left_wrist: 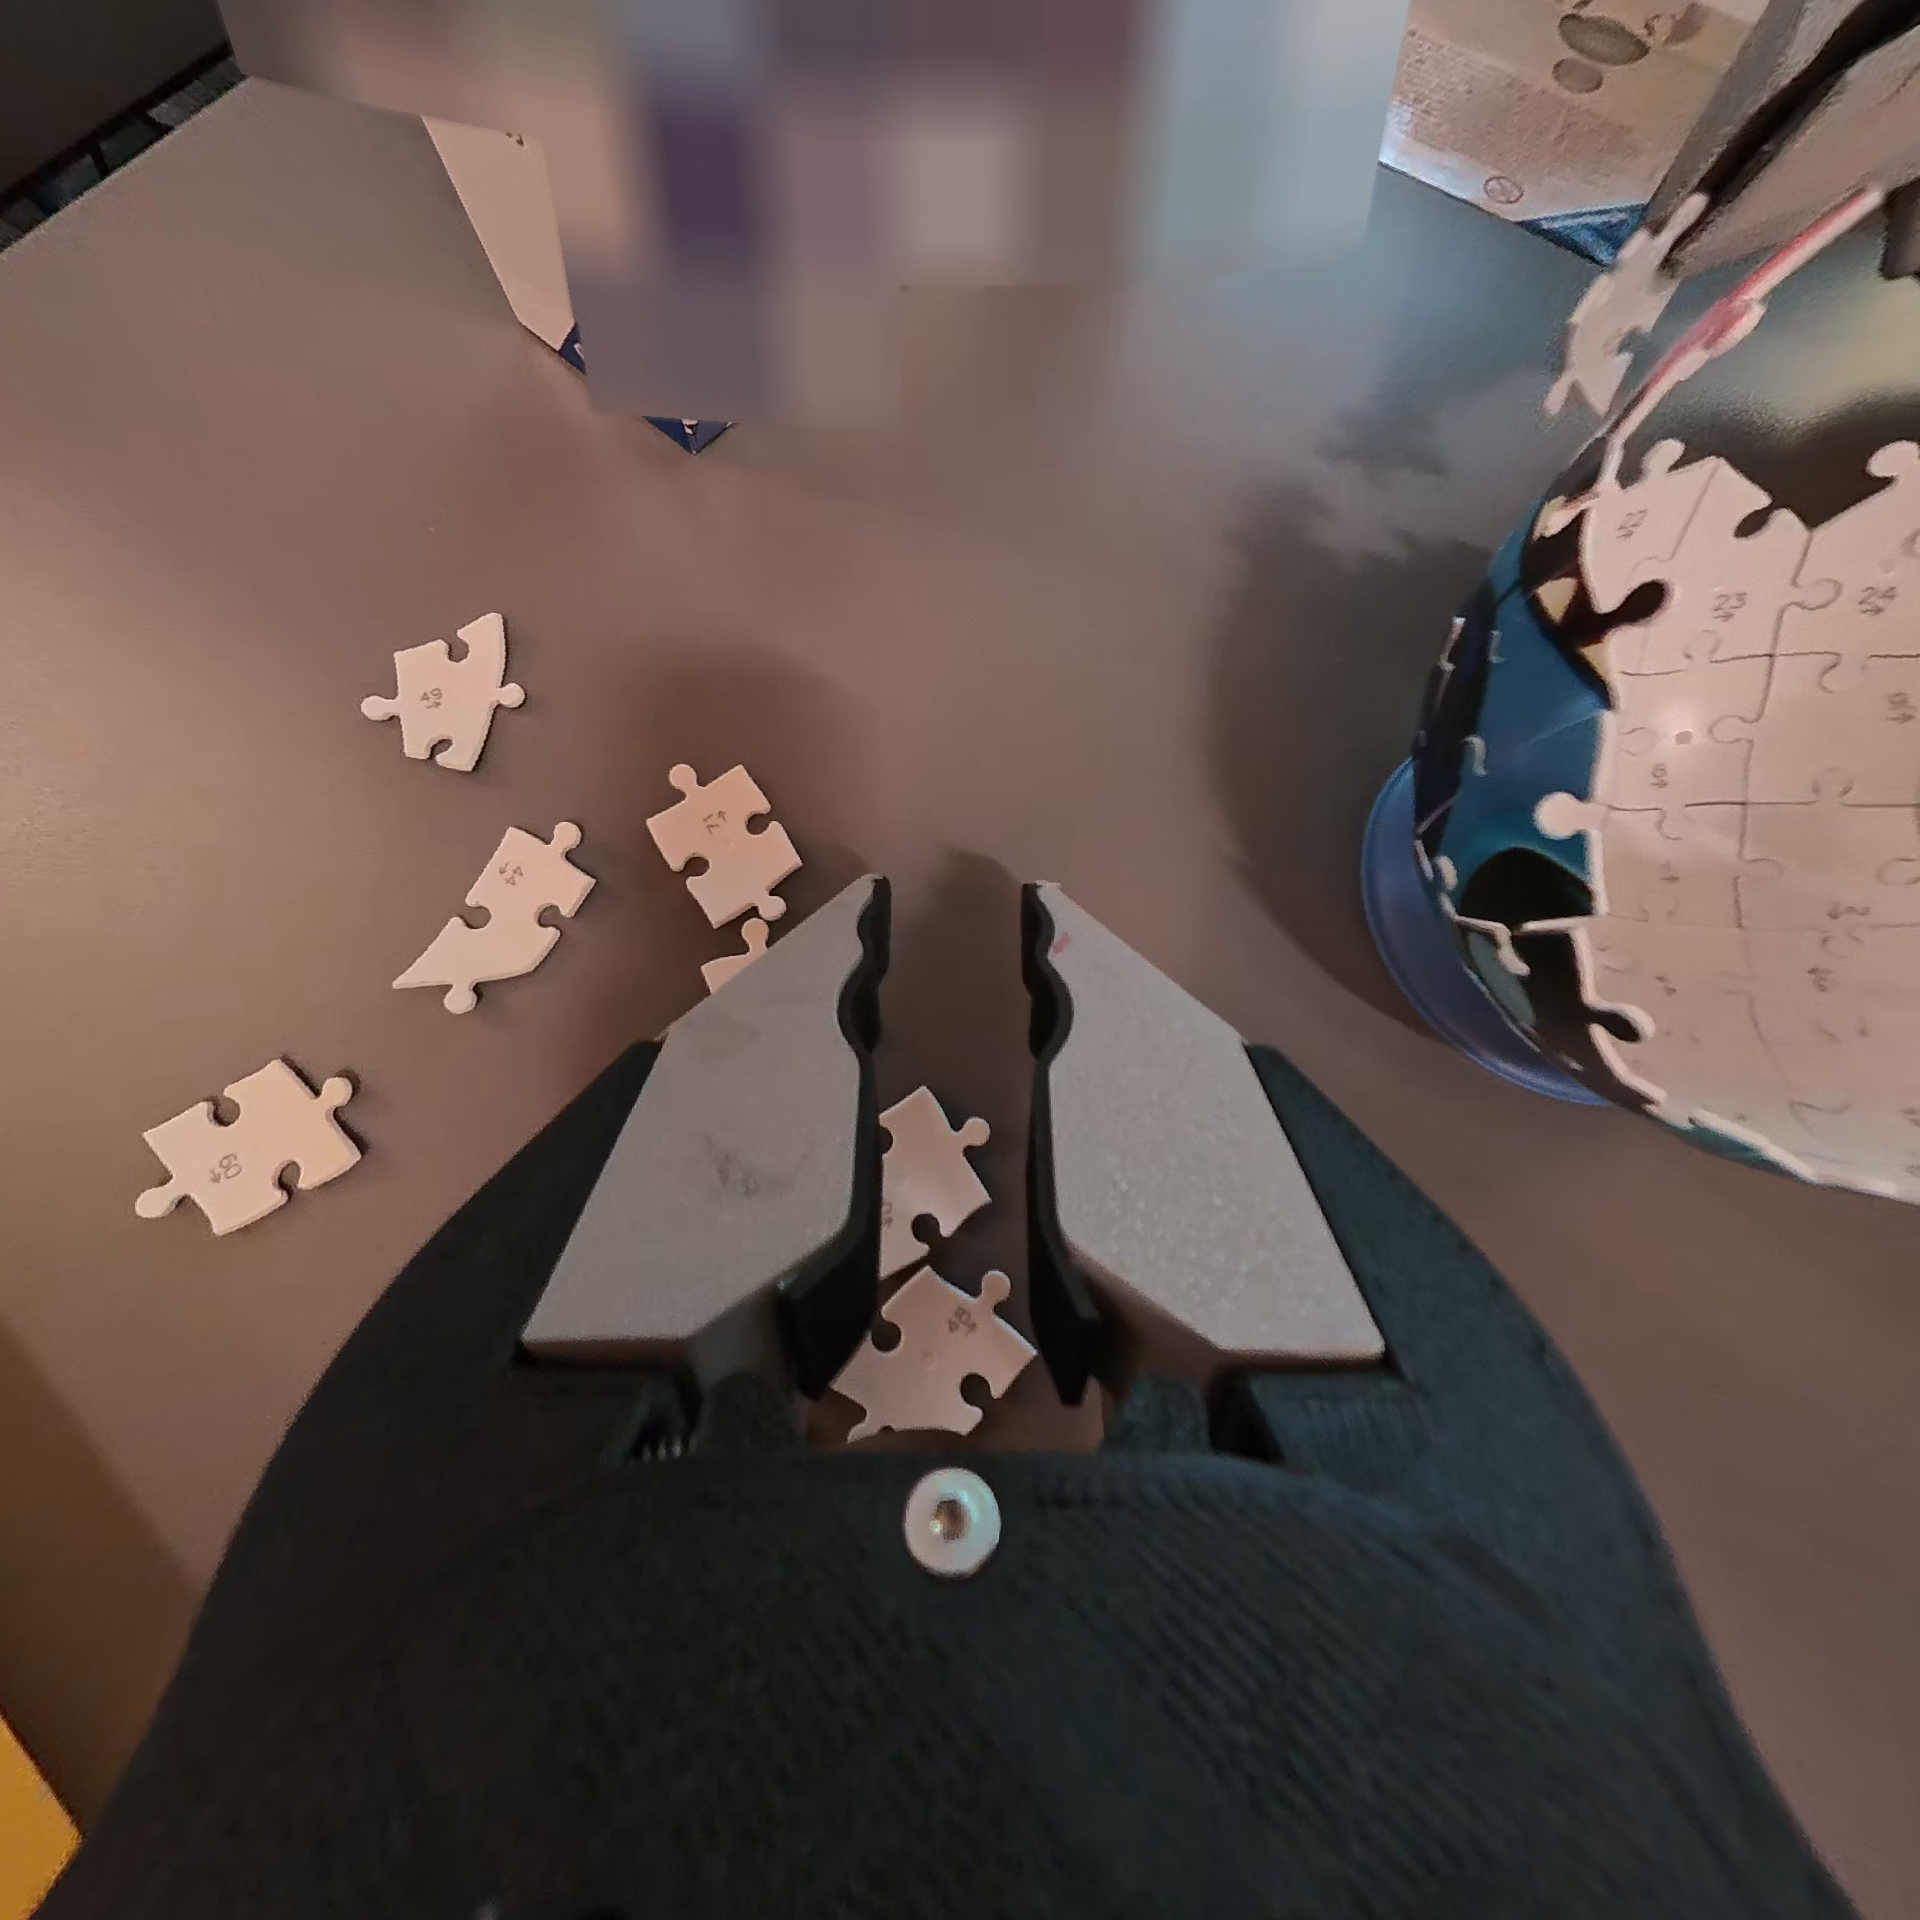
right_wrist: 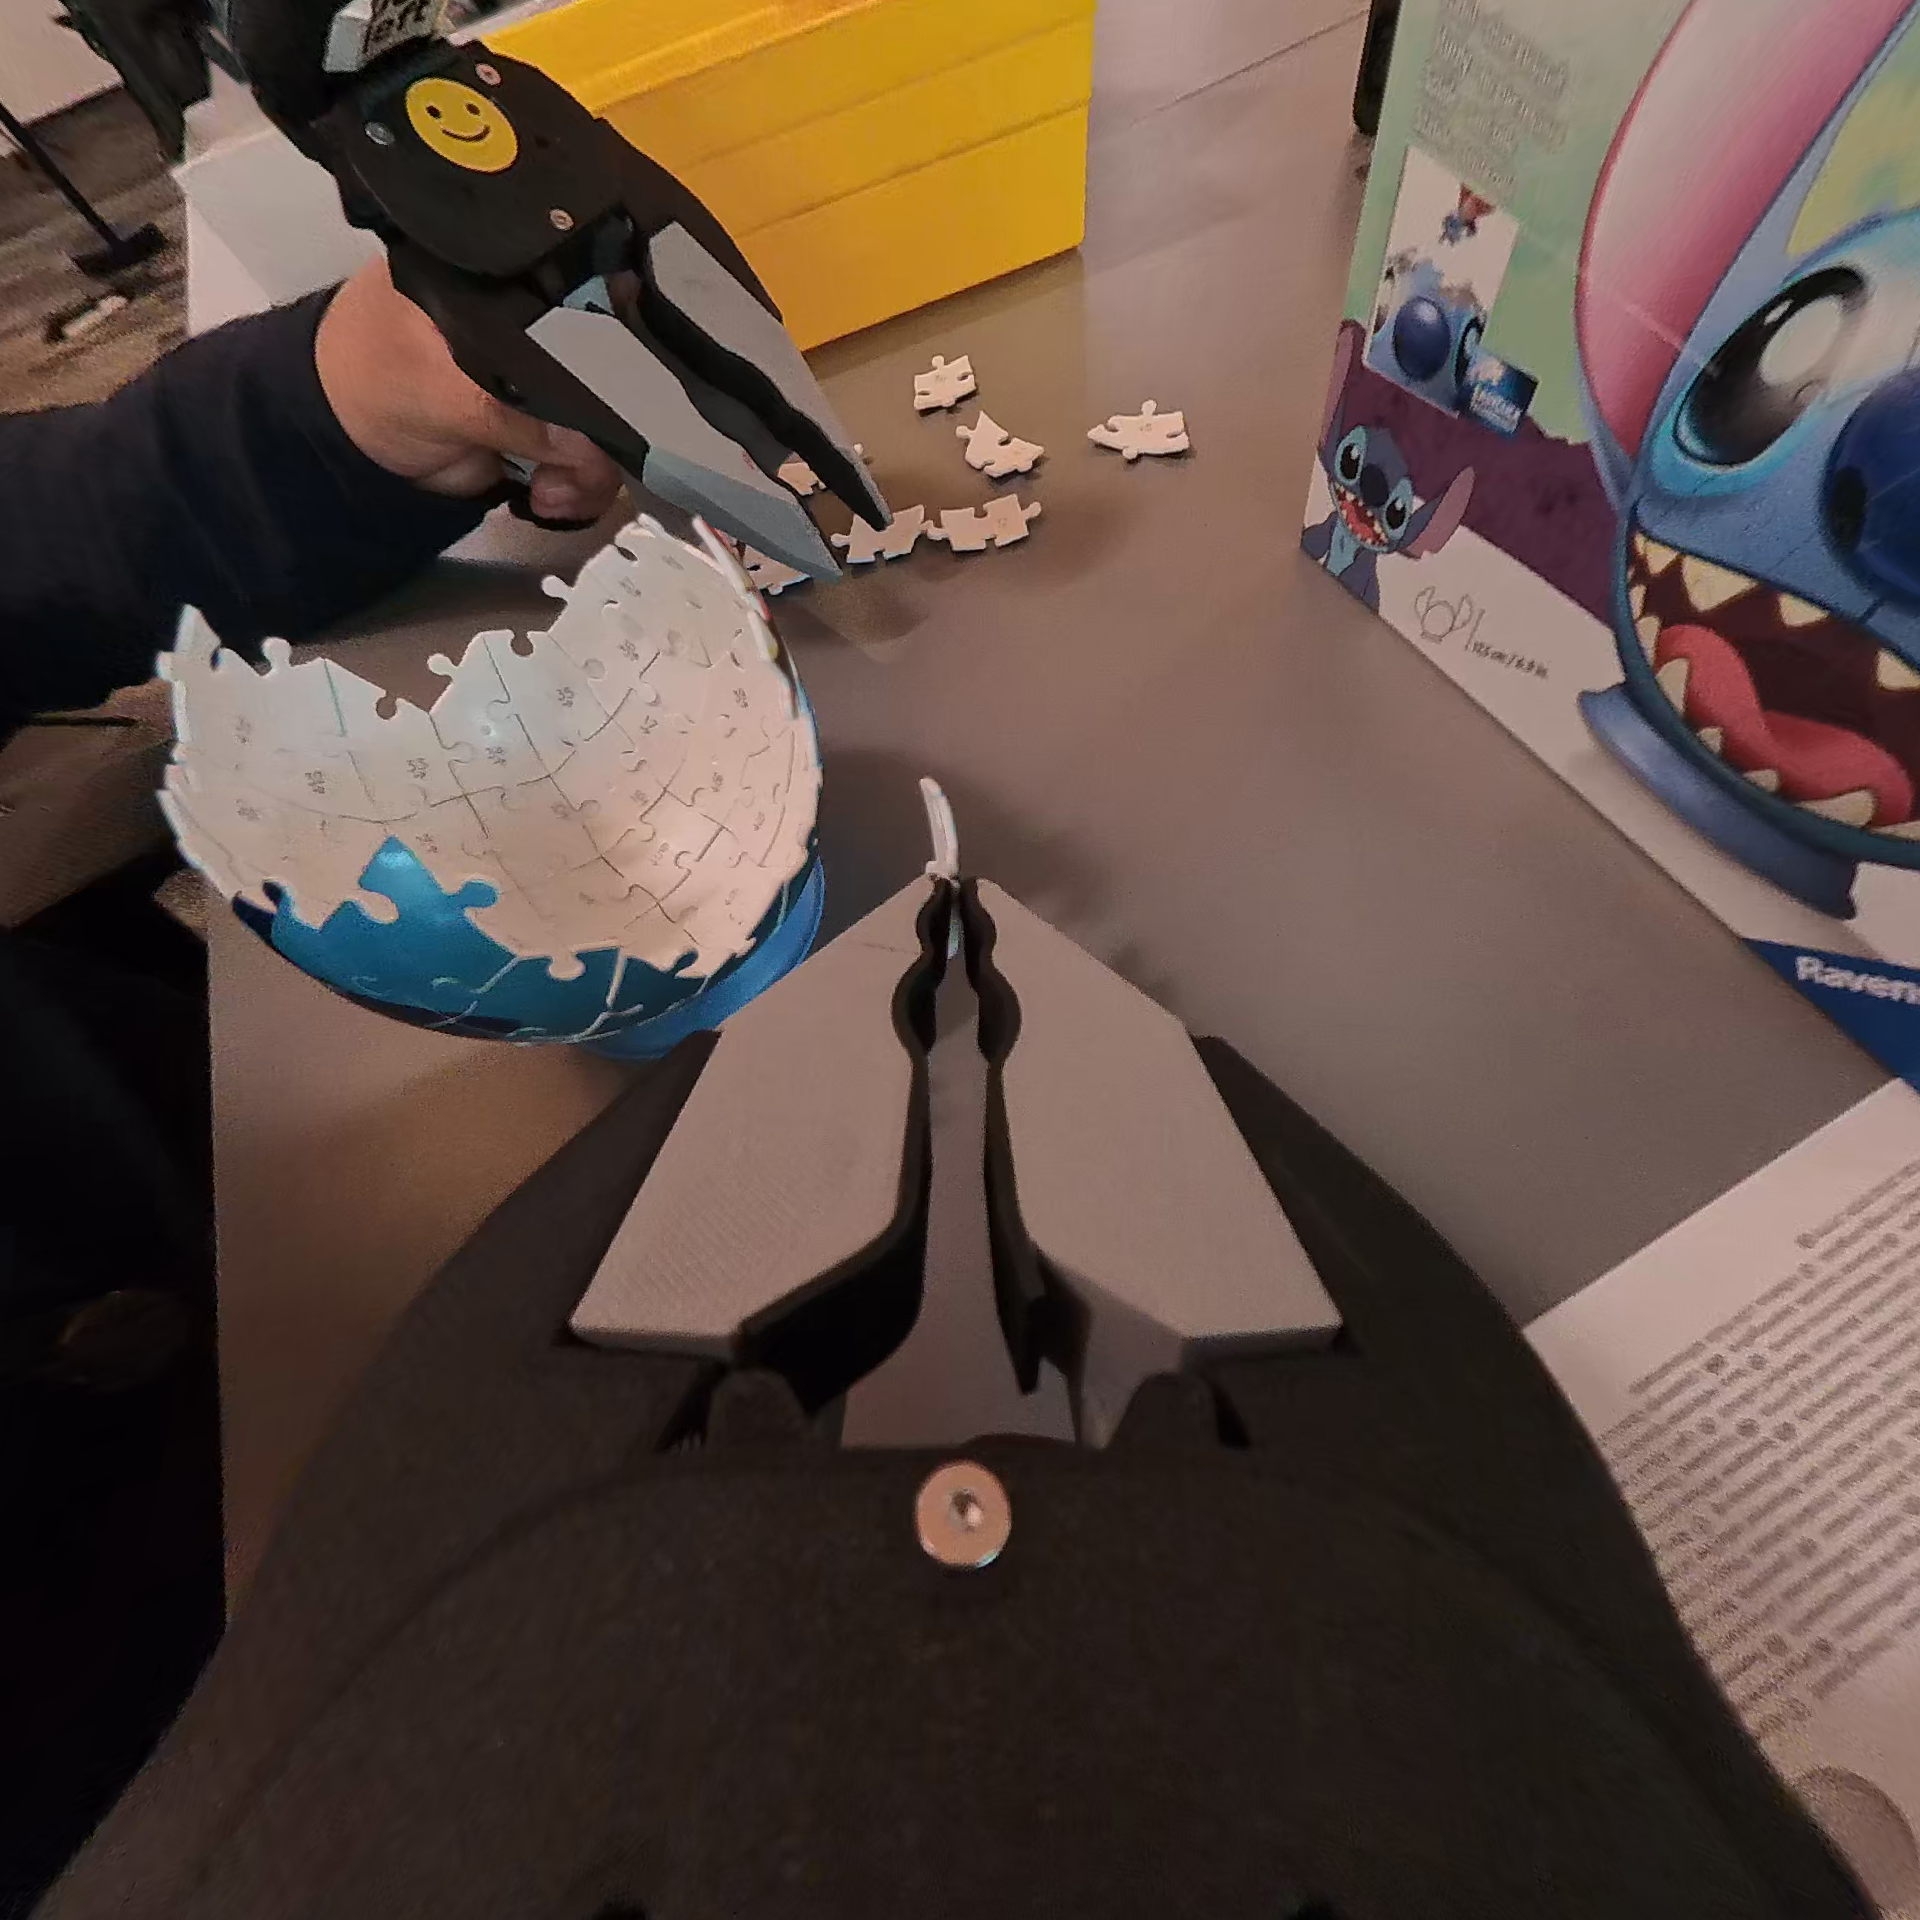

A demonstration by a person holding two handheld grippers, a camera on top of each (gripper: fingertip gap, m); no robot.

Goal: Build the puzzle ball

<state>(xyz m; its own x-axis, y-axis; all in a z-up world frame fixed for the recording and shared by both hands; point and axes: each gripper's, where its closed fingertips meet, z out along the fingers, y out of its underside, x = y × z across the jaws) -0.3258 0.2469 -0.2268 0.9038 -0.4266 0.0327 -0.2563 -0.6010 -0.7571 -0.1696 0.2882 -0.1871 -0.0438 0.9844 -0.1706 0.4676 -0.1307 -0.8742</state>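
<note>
Seven loose pieces (left_wrist: pixel 442 691) can be counted on the table (left_wrist: pixel 1039 623), one half hidden. One more piece (right_wrist: pixel 940 821) is pinched in the right gripper (right_wrist: pixel 954 883). Also counted: one half-built ball (right_wrist: pixel 582 748), one puzzle box (right_wrist: pixel 1558 416), one yellow bin (right_wrist: pixel 883 156), one leaflet (right_wrist: pixel 1766 1403), two grippers with the left gripper (left_wrist: pixel 956 904).

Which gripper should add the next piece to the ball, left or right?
Right, probably. The right gripper is already shut on a white piece and sits close beside the half-built ball. The left gripper is open and empty, over the loose pieces on the table.
</note>
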